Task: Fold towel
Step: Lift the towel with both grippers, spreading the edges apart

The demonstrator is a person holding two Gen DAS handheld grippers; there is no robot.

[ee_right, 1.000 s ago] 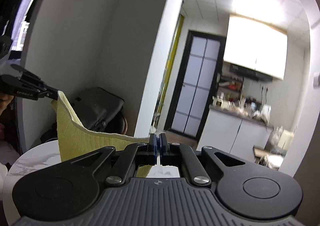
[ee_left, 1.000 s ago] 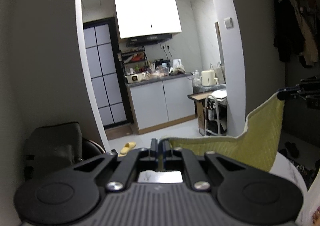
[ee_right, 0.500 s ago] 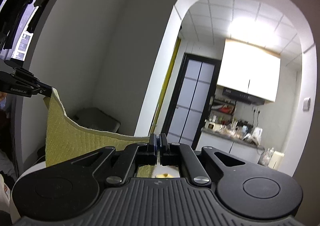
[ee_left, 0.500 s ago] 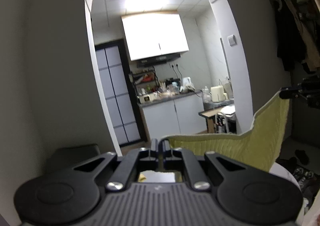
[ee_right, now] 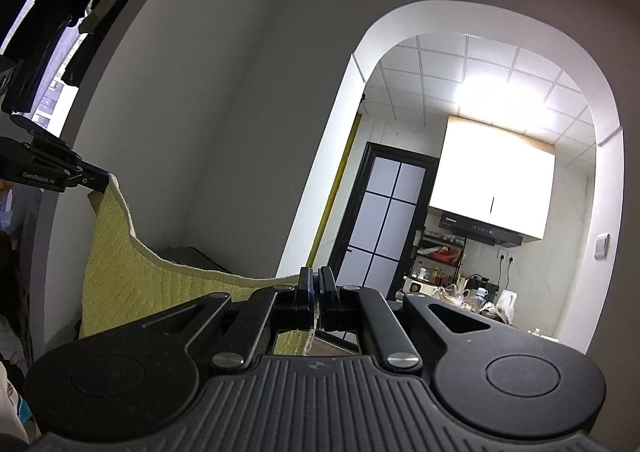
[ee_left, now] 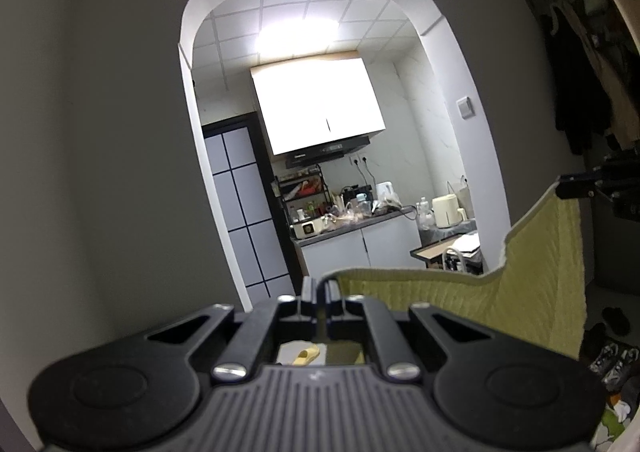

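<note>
Both corners pinched: our left gripper (ee_left: 318,286) and right gripper (ee_right: 316,284) clamp the yellow towel (ee_left: 532,292), stretched between them. We've raised it higher than a second ago; folding comes next.

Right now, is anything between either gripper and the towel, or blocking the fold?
Nothing visible. The left gripper and right gripper are each shut on a top corner of the yellow towel, which hangs free between them. The surface below is out of view.
</note>
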